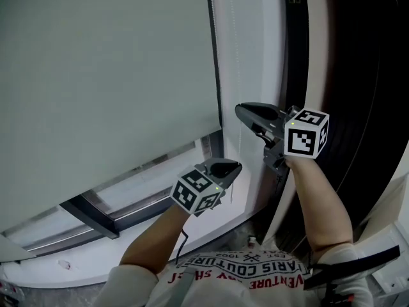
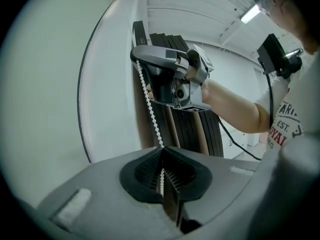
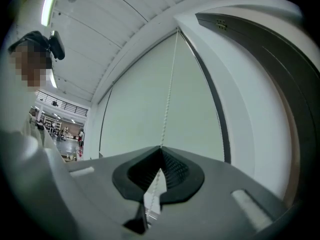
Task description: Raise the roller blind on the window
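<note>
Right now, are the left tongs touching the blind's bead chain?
Touching. The left gripper view shows the bead chain running down into the left tongs, whose jaws are closed with the chain pinched between them.

matt pale cloth roller blind [image 1: 108, 75], white beaded plastic chain [image 2: 150, 105], ribbed matt black fingers [image 2: 145, 171]

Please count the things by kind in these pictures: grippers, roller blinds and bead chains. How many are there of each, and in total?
Grippers: 2 (left gripper, right gripper)
Roller blind: 1
Bead chain: 1
Total: 4
</note>
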Action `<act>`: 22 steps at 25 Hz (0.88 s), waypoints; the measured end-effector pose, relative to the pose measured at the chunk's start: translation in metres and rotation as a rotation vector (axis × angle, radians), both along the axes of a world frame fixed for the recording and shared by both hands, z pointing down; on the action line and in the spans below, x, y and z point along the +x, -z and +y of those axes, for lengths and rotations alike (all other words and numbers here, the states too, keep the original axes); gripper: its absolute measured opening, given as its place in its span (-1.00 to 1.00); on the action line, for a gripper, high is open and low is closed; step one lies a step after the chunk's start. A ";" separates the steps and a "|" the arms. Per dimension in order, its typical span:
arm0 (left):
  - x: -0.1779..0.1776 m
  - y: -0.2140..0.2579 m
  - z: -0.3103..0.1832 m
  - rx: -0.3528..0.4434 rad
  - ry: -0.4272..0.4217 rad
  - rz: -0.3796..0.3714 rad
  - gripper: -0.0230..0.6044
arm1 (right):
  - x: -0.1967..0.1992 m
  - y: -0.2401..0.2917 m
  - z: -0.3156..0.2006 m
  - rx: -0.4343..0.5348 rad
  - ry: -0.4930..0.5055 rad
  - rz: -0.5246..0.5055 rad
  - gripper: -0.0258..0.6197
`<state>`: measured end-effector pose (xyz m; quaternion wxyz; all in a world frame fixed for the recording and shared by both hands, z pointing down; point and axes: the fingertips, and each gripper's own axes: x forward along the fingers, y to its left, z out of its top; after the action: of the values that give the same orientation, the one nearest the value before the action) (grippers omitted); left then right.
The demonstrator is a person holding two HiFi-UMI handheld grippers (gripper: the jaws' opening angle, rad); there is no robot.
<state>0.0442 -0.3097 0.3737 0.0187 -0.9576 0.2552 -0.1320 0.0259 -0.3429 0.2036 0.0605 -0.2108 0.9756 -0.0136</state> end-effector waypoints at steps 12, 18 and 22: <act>0.002 -0.076 0.003 -0.061 0.018 -0.026 -0.91 | 0.003 -0.078 0.002 -0.072 -0.069 0.058 -0.90; 0.001 -0.093 -0.007 -0.011 0.050 -0.037 -0.91 | 0.006 -0.096 0.001 -0.051 -0.124 0.111 -0.90; 0.002 -0.108 -0.009 -0.027 0.040 -0.086 -0.91 | 0.005 -0.112 -0.002 -0.036 -0.166 0.184 -0.90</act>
<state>0.0466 -0.3186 0.4816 0.0139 -0.9460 0.2713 -0.1768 0.0311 -0.3445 0.3154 -0.0322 -0.2923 0.9558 -0.0068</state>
